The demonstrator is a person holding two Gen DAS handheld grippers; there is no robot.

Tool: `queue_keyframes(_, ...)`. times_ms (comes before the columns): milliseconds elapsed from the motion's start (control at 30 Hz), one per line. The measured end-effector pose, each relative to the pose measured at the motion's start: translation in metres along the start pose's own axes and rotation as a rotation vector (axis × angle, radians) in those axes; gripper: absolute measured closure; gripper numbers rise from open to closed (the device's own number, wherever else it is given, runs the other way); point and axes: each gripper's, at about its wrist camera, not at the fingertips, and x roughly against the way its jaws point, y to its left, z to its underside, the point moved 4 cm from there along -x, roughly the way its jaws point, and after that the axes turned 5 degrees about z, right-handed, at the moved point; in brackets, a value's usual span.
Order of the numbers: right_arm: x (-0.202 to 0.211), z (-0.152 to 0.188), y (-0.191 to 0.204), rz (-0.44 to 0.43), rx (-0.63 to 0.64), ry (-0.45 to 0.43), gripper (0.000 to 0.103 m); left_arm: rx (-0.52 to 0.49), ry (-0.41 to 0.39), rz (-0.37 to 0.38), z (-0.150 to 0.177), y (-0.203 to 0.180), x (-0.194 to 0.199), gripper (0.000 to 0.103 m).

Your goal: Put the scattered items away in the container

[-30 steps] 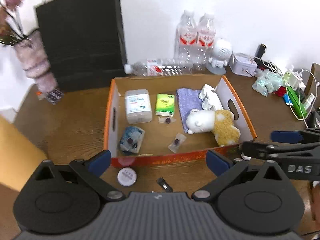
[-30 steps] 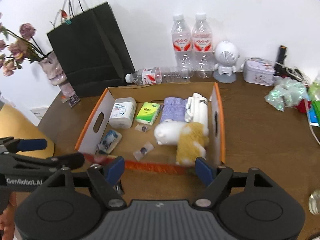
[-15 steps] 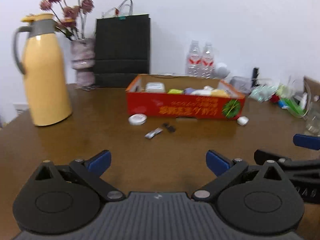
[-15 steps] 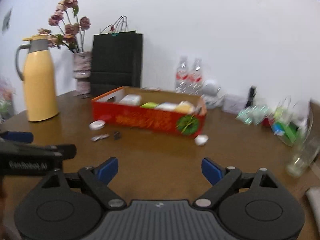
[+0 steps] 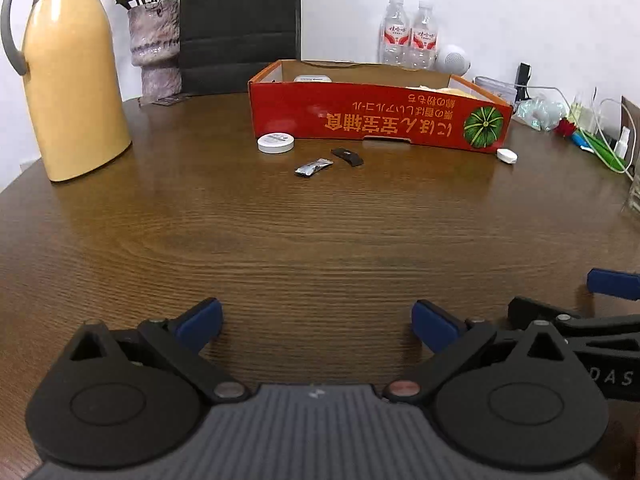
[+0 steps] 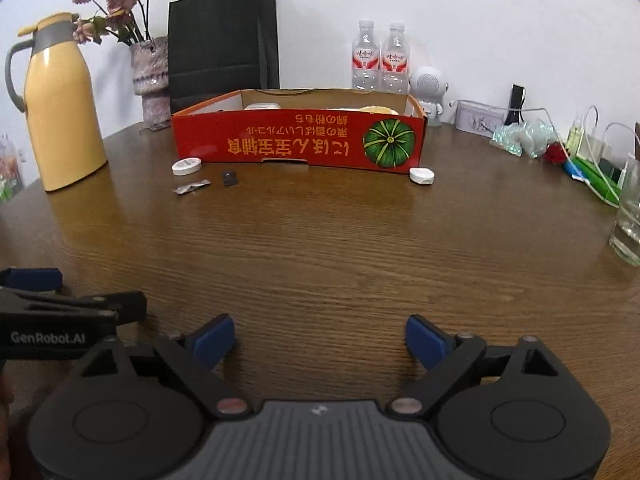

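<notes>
Nearest: two handheld grippers, low over the bare wooden table (image 5: 304,232). The left gripper (image 5: 316,322) has its blue pads spread wide, nothing between them. The right gripper (image 6: 319,340) has jaws opening, likewise empty. Both point forward and slightly down toward the box; they sit side by side, each showing at the edge of the other's view.

Middle distance, scattered items on the table in front of the box, four in all:
- one round white tin (image 5: 275,143), just beside the box's left front corner
- one crumpled silver sachet (image 5: 313,167)
- one small black piece (image 5: 347,156), near the sachet
- one small white case (image 6: 421,175), at the box's right front corner

Container: one red cardboard box (image 6: 298,142) with a pumpkin print, upright, its contents mostly hidden behind the front wall.

Farthest: one yellow thermos jug (image 6: 60,104), one vase of flowers (image 6: 150,76), one black paper bag (image 6: 222,36), two water bottles (image 6: 380,62), standing.
</notes>
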Motion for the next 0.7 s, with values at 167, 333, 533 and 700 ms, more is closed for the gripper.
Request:
queue_keyframes(167, -0.0037, -0.0013, -0.0026, 0.014, -0.017, 0.015, 0.000, 0.008, 0.004, 0.001, -0.0003, 0.0012, -0.0001, 0.000)
queue_keyframes(333, -0.0038, -0.0013, -0.0026, 0.015, -0.017, 0.016, 0.000, 0.011, 0.006, 0.003, -0.0011, 0.0009, 0.0004, 0.000)
queue_keyframes(533, -0.0040, -0.0010, -0.0025, 0.015, -0.018, 0.015, 0.000, 0.012, 0.006, 0.001, -0.0013, 0.0007, 0.0009, 0.000)
queue_keyframes(700, -0.0040, -0.0010, -0.0029, 0.015, -0.017, 0.015, 0.000, 0.011, 0.006, 0.002, -0.0014, 0.0008, 0.0011, 0.000)
